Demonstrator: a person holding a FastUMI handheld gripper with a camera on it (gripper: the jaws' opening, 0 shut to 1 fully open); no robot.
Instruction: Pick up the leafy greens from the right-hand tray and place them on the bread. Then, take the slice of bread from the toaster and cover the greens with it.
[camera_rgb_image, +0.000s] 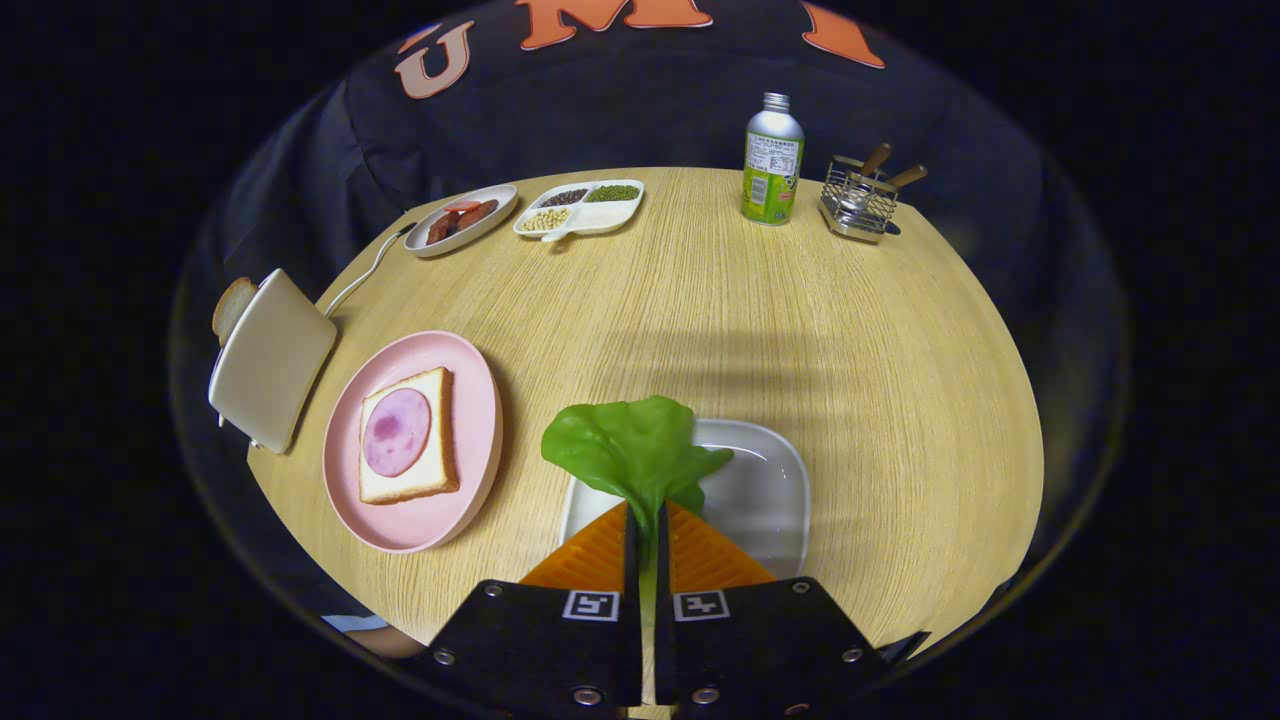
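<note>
**Progress.** Tongs: fingers drawn together, both pressing on the stem of the leafy greens; the leaf fans out just ahead of the fingertips, over the near-left corner of the white tray. By the look of it, it is lifted clear of the tray, though contact cannot be ruled out. First pick judged made; placing not yet done.

**Target.** Bread topped with a round slice of ham, lying on the pink plate, left of the tray and apart from it. No greens on it.

**Left to do.** Carry greens to the bread; then fetch the bread slice standing in the toaster, just beyond the plate's far-left side, and lay it over.

**Other items, far side of bench.** Oval dish of sausage; divided dish of beans; green bottle; wire utensil holder; toaster cord. All well apart from the route.

**Obstructions.** None judged between tray and plate.
</note>
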